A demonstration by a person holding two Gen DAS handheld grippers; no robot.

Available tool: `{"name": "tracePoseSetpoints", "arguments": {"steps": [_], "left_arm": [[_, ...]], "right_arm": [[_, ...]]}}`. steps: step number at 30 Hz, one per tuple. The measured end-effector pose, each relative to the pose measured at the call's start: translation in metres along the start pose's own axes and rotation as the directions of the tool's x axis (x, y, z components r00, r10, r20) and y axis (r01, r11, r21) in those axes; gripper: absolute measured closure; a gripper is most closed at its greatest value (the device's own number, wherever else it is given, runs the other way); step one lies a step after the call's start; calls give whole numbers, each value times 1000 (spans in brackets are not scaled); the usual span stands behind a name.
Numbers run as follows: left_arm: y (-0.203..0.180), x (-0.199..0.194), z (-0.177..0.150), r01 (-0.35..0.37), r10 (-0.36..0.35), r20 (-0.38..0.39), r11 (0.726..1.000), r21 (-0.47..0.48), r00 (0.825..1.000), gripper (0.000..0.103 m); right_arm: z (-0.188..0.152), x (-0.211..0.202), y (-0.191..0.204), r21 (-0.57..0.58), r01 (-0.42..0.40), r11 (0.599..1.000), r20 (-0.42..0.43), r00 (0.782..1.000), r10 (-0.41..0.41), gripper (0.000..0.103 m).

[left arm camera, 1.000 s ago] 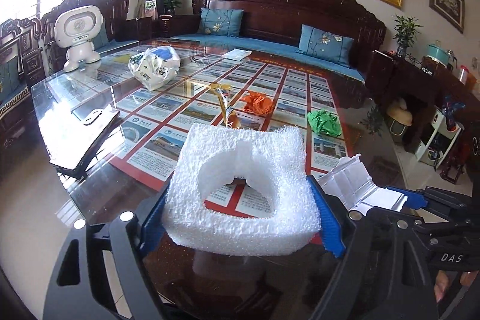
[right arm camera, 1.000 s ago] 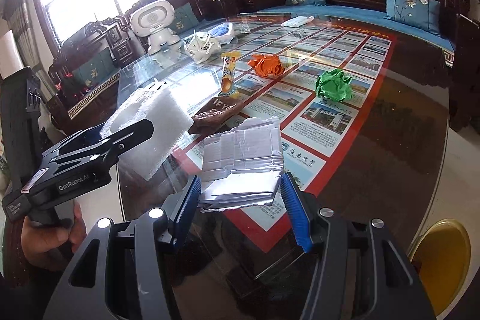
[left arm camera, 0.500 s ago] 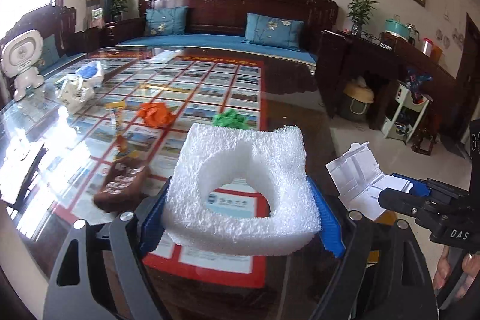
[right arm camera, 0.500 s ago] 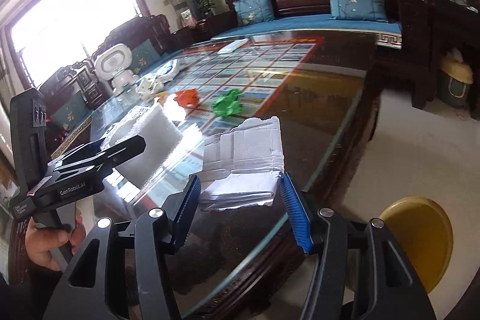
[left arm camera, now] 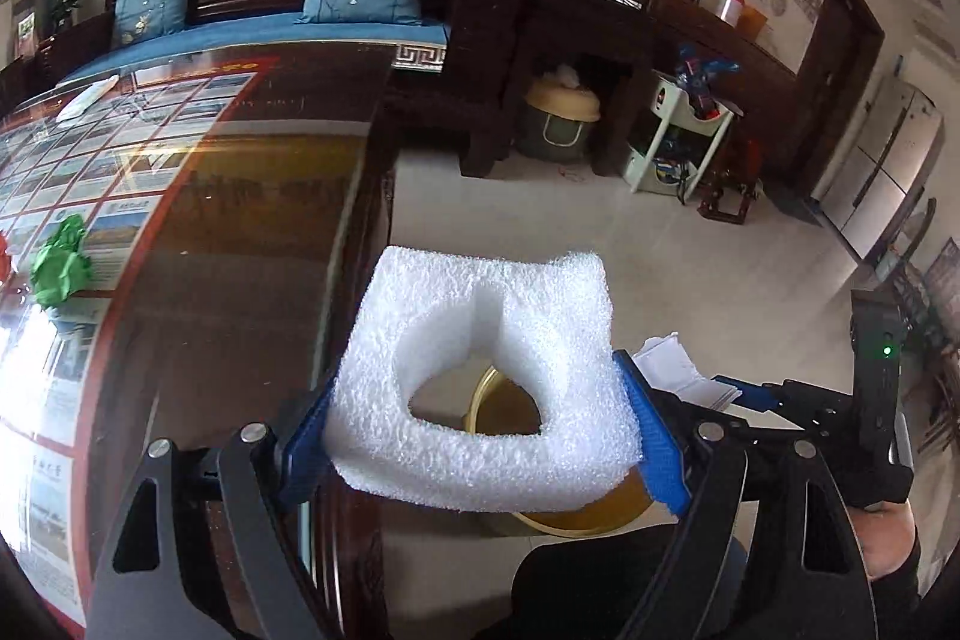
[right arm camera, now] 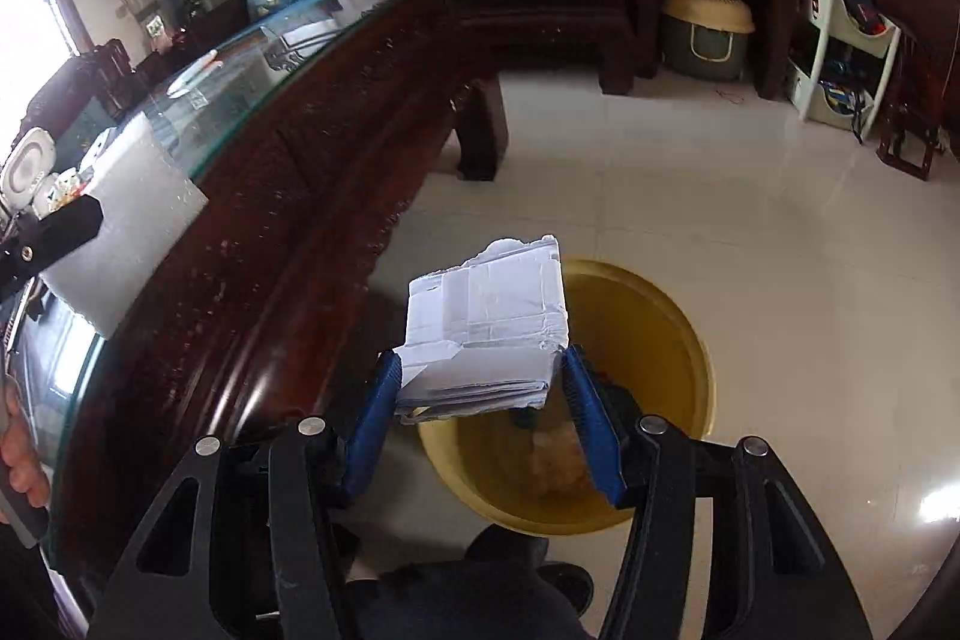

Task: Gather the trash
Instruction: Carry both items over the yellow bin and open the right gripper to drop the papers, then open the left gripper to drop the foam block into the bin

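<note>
While a white foam piece (left arm camera: 486, 388) was clamped in the left hand-held gripper (left arm camera: 480, 436) at lower centre, flattened white cardboard (right arm camera: 486, 328) was pinched by the right hand-held gripper (right arm camera: 480, 400) above a yellow bin (right arm camera: 672, 340).

Both wrist views angled down past table edge (right arm camera: 252, 280), close, sharing yellow bin (right arm camera: 678, 340)

So the foam block (left arm camera: 480, 388) sits between the left claw (left arm camera: 480, 430) fingers, with the bin (left arm camera: 504, 406) on the floor right below it. The table (left arm camera: 240, 280) is off to that claw's left. The folded cardboard (right arm camera: 486, 334) is in the right claw (right arm camera: 480, 400), bin just beyond and under it, table to its left.
</note>
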State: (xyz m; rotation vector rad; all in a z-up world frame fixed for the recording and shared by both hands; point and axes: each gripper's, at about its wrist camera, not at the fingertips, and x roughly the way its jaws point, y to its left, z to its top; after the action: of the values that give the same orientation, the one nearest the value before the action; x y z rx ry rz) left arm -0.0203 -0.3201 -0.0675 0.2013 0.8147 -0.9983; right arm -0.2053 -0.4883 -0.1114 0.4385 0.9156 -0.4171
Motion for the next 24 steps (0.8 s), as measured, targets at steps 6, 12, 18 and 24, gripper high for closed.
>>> {"name": "tracePoseSetpoints", "arguments": {"steps": [6,12,18,24], "left_arm": [[-42,52,11,-2,10,-75,994,108,997,20],[-67,89,13,32,-12,-146,991,134,989,20],[-79,113,10,34,-5,-198,989,144,980,20],[-88,128,-1,32,10,-243,986,166,970,20]], "right_arm": [[-8,28,-36,43,-7,999,-80,997,11,48],[-8,50,-61,16,11,1000,-148,989,-9,48],[-9,62,-76,30,-14,999,-183,983,19,25],[-11,64,-87,52,-24,998,-169,985,33,25]]}}
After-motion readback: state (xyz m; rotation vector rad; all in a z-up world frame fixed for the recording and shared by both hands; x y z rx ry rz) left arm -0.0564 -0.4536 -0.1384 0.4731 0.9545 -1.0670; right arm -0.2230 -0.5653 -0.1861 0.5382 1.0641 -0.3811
